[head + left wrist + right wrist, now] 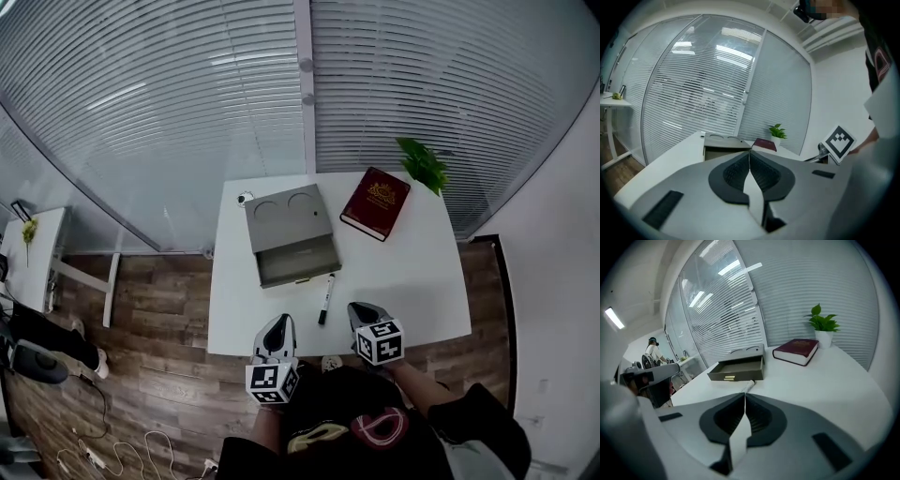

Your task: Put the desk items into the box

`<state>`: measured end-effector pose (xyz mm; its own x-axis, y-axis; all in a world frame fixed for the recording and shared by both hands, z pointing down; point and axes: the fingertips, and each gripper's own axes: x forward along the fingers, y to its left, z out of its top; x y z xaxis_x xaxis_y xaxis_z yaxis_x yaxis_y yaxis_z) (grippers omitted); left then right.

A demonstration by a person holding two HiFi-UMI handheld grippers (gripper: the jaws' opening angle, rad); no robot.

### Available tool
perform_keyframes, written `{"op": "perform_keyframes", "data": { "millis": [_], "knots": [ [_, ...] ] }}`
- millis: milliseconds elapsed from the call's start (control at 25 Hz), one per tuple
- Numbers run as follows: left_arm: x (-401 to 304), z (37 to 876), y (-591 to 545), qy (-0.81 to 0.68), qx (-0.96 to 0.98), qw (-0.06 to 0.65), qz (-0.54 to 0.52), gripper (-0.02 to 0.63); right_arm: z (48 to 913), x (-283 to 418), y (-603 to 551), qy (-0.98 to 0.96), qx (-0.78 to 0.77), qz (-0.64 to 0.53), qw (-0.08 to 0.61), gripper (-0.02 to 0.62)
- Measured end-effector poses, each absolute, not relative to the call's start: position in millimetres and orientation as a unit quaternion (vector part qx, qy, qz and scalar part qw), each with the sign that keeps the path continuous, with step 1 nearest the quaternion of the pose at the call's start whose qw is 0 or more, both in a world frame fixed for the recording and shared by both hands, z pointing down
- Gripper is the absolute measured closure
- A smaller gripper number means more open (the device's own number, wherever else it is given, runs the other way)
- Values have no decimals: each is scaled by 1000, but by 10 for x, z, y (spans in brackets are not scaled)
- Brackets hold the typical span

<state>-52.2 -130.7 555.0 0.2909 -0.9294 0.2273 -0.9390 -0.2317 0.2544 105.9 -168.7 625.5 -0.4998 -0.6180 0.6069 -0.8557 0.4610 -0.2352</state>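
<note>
A grey box [284,223] with its drawer [298,260] pulled open stands at the back left of the white table [412,281]. A black-and-white marker pen [325,298] lies just in front of the drawer. A dark red book [375,202] lies at the back right. My left gripper [279,323] hovers at the table's near edge, shut and empty. My right gripper [360,309] is beside it, also shut and empty, just right of the pen. The right gripper view shows the drawer [738,369], the pen's tip [749,385] and the book [797,350] beyond the closed jaws.
A small green plant [422,164] in a white pot stands at the back right corner by the blinds. Glass walls with blinds close off the far side. Wooden floor with cables [122,455] lies to the left, and another desk [33,253] is at far left.
</note>
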Motion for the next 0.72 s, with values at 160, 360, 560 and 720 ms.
{"op": "perform_keyframes", "data": {
  "millis": [160,360,560,720],
  "knots": [
    [-526,5598,-1312,-590,786,183,14,586,6296,1036,-1704,-816,450,279,234,583],
    [-633,5615,-1376,-583,789,194,20,586,6339,973,-1755,-799,464,292,245,581],
    [-779,5567,-1467,-574,795,192,25,586,6360,921,-1864,-775,493,314,239,577],
    [-932,5574,-1539,-575,796,189,28,586,6389,803,-1928,-767,494,340,228,523]
  ]
}}
